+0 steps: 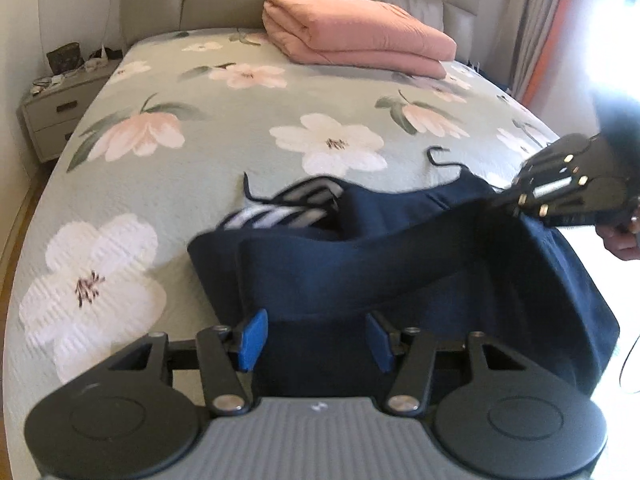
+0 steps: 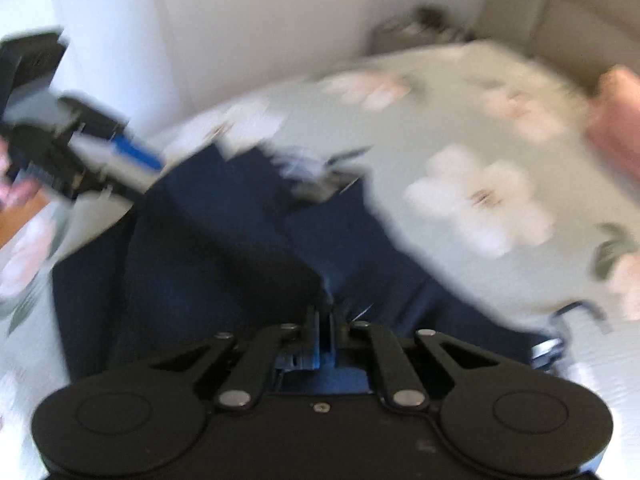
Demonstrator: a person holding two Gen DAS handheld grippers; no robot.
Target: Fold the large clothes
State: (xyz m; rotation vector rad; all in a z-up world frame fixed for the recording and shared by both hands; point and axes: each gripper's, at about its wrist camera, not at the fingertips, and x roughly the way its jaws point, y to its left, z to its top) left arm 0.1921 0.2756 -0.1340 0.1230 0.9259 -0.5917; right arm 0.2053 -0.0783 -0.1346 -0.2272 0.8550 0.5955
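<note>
A navy garment (image 1: 400,264) with white stripes and a drawstring lies bunched on the floral bed; it also shows in the right wrist view (image 2: 224,240). My left gripper (image 1: 316,338) is open, its blue pads on either side of the near fabric edge, not pinching it. My right gripper (image 2: 325,320) is shut on a fold of the navy garment and holds that edge up off the bed. In the left wrist view the right gripper (image 1: 516,200) shows at the right, with cloth hanging from it. In the right wrist view, which is blurred, the left gripper (image 2: 136,164) shows at the upper left.
The bed (image 1: 248,112) has a pale green floral cover. A folded pink quilt (image 1: 356,36) lies by the padded headboard. A nightstand (image 1: 56,108) with small items stands at the left. Curtains (image 1: 540,28) hang at the right.
</note>
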